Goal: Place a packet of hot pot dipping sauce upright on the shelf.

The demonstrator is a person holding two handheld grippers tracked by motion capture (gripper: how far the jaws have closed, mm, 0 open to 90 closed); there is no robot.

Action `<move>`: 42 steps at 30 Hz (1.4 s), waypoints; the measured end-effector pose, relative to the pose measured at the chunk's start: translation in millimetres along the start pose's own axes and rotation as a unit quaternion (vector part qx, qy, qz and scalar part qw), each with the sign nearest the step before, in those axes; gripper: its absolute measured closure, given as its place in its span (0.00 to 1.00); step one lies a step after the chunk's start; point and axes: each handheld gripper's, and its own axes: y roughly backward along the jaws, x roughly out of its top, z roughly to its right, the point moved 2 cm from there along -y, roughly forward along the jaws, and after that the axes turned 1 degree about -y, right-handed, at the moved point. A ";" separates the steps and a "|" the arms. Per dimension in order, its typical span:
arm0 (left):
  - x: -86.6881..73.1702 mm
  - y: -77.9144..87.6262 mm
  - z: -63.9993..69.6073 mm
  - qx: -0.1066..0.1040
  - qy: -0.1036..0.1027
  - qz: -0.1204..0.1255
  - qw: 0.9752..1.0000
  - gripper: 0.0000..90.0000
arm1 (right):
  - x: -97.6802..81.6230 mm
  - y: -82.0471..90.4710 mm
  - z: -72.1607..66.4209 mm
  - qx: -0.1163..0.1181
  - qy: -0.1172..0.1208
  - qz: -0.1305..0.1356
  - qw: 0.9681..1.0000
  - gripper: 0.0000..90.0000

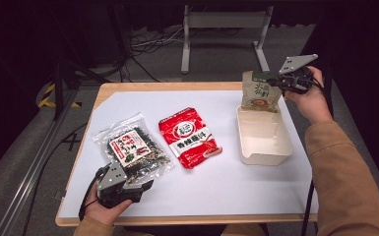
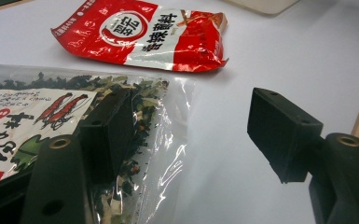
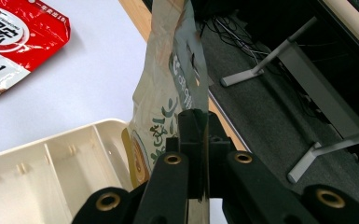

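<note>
White tabletop [image 1: 128,105] bears two packets, one red [image 1: 189,137], one clear [image 1: 134,149], and one cream box [image 1: 263,135]. Right gripper [image 1: 279,81] pinches a beige pouch [image 1: 260,92] over the box; left gripper [image 1: 145,184] gapes beside the clear packet.

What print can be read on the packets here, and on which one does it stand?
Red packet: "香辣蘸料" in white characters; the round logo and small edge print are too blurred.
Clear packet of dried greens: red and black characters, unreadable.
Beige packet held by the right gripper: green characters, creased, unreadable.
</note>
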 end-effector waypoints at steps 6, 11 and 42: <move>-0.1 -0.7 -0.4 0.002 -0.003 -0.003 1.000 0.36 | -0.8 -1.7 -1.9 0.004 -0.007 0.002 1.000 0.99; -0.1 -0.4 -0.2 0.001 -0.001 -0.003 1.000 0.35 | -3.5 -7.5 -6.0 0.016 -0.001 -0.017 1.000 0.99; 0.6 -0.6 0.0 0.002 -0.001 -0.004 1.000 0.35 | -23.2 -13.6 -8.9 -0.004 -0.101 -0.046 0.994 0.63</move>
